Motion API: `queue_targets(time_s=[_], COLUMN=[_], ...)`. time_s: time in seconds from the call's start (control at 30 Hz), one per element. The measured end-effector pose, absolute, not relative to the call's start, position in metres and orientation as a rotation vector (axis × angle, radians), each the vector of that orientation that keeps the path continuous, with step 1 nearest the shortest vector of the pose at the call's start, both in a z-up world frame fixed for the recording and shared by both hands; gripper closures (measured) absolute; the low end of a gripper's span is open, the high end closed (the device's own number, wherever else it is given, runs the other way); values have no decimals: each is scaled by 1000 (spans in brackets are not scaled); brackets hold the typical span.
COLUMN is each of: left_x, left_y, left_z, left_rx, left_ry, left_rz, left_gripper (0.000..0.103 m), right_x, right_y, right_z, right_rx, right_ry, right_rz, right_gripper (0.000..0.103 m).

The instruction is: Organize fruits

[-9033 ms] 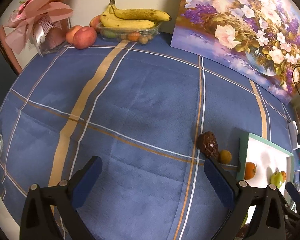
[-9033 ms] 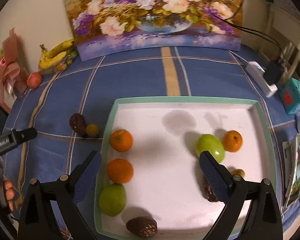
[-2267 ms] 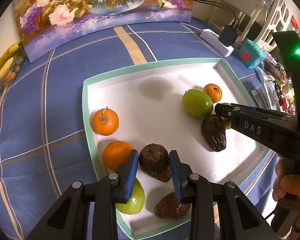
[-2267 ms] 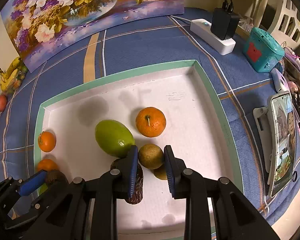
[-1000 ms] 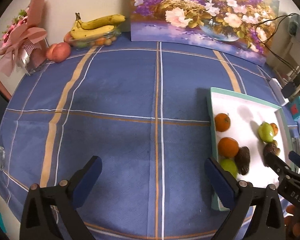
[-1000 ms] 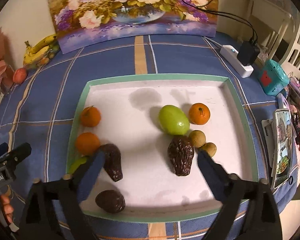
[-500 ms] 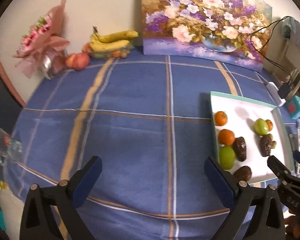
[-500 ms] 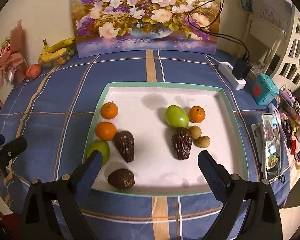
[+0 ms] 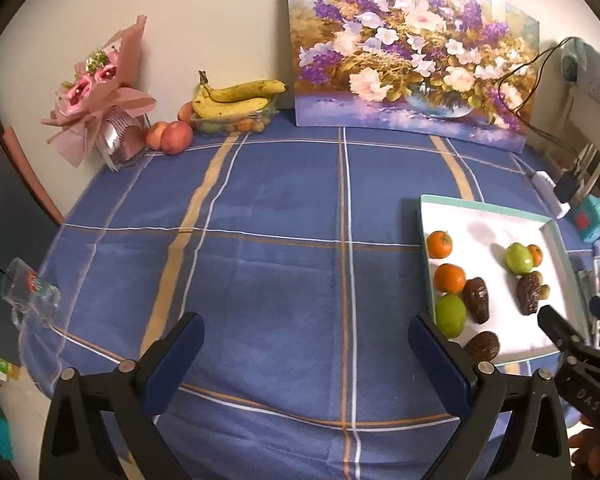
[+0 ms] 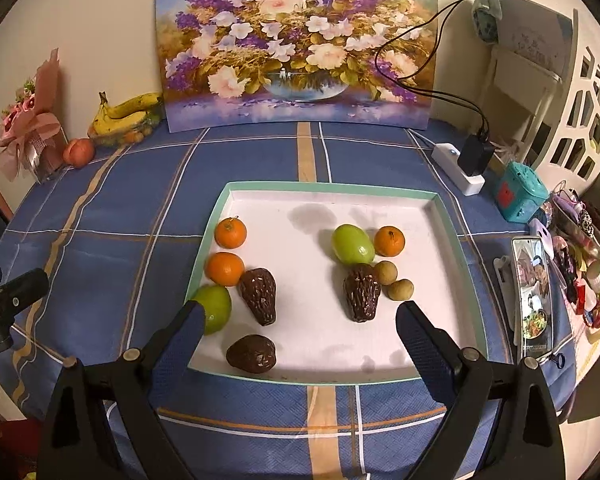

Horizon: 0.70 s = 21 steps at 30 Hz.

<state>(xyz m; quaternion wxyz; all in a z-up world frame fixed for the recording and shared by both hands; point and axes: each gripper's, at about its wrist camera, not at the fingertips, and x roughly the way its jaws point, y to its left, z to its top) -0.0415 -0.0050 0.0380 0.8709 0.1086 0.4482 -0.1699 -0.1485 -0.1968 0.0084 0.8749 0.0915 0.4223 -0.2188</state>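
Note:
A white tray with a green rim [image 10: 332, 188] [image 9: 424, 216] holds two groups of fruit. On its left are two oranges [image 10: 230, 233], a green fruit [image 10: 216, 308] and two dark brown bumpy fruits [image 10: 259, 295]. On its right are a green fruit [image 10: 352, 244], an orange [image 10: 389, 241], a dark brown fruit [image 10: 362, 292] and two small brown round fruits [image 10: 385, 272]. My right gripper [image 10: 298, 334] is open and empty, above the tray's near edge. My left gripper [image 9: 306, 342] is open and empty over bare blue cloth, left of the tray.
Bananas on a clear box [image 9: 236, 104], peaches [image 9: 176, 138] and a pink bouquet [image 9: 100, 92] stand at the back left. A flower painting [image 9: 412, 68] leans on the wall. A glass mug [image 9: 30, 294] is at the left edge. A power strip [image 10: 458, 170], a teal box [image 10: 518, 192] and a phone [image 10: 534, 292] lie right of the tray.
Both grippers have pulled back and up from the tray, so more of the table shows. Both stay open and empty. The fruits have not moved in the last second.

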Motion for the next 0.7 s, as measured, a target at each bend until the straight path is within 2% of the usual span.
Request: queue_targets(time_s=[0.7], left_x=[-47], left_y=[-18], left_z=[32], left_rx=[306], left_ry=[965], left_rz=[-370], left_gripper=[0], right_x=[-151], right_y=[-198], right_z=[6], right_rx=[199], right_ry=[884], right_rz=[-464], right_gripper=[7])
